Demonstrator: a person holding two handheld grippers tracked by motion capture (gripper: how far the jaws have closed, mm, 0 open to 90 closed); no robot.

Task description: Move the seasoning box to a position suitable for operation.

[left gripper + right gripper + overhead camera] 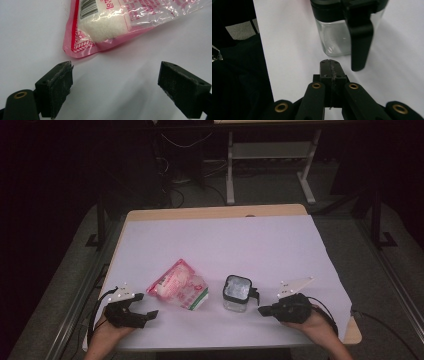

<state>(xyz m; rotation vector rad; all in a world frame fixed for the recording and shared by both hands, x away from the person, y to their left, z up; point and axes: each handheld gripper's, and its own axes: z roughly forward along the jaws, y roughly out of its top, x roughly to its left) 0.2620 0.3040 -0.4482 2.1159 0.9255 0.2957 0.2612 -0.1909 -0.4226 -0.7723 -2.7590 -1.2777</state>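
Clear glass jar (pixel 236 295) w/ black clip lid is stood upright on the white-covered bench (pixel 225 240), near the front edge, right of centre; its black latch lever (pixel 359 47) is seen hanging down the side in the right gripper view. Pink plastic pouch (pixel 177 285) w/ white granular fill is laid flat just left of the jar, apart from it. Right hand-held gripper (pixel 261 310) is fully closed, pads pressed together w/ nothing between, tip aimed at the jar base and latch, just beside but not touching. Left hand-held gripper (pixel 150 314) is held wide open, nothing gripped, pouch corner (pixel 75 51) just ahead of the jaws. Risks, as judged: closed tip could be pushed under the latch at a bad angle, so the light jar gets slid or tipped rather than unlatched, since it isn't braced by anything. Pouch film is slick and crinkly; a pinch at the corner alone could slip, or the fill could be shifted and the pouch dragged into the jar.
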